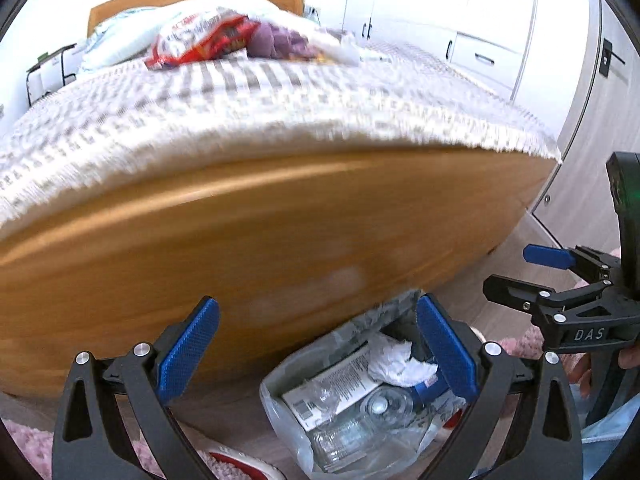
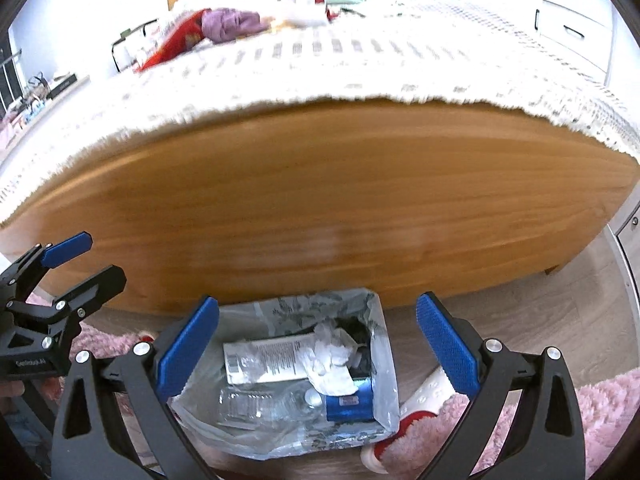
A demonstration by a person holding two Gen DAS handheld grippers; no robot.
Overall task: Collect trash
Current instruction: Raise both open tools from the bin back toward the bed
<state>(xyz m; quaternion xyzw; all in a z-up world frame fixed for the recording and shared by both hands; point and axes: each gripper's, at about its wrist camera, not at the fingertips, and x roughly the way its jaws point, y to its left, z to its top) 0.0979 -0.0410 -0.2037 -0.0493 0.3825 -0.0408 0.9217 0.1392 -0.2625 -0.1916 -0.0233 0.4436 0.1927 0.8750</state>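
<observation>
On the bed (image 1: pixel 280 92), blurred trash (image 1: pixel 208 40)

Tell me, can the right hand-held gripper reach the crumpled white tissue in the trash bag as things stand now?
Probably yes. The right hand-held gripper is open and empty, and the crumpled white tissue lies on top in the open trash bag directly beneath, nothing covering it.

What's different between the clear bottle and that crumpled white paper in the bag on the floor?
The clear bottle is see-through, smooth plastic; the crumpled white paper is opaque and wrinkled. The bottle lies on its side low in the plastic bag, while the paper sits higher, on the other trash. The bottle keeps a long shape; the paper is a shapeless wad. Both are trash inside the same bag.
</observation>
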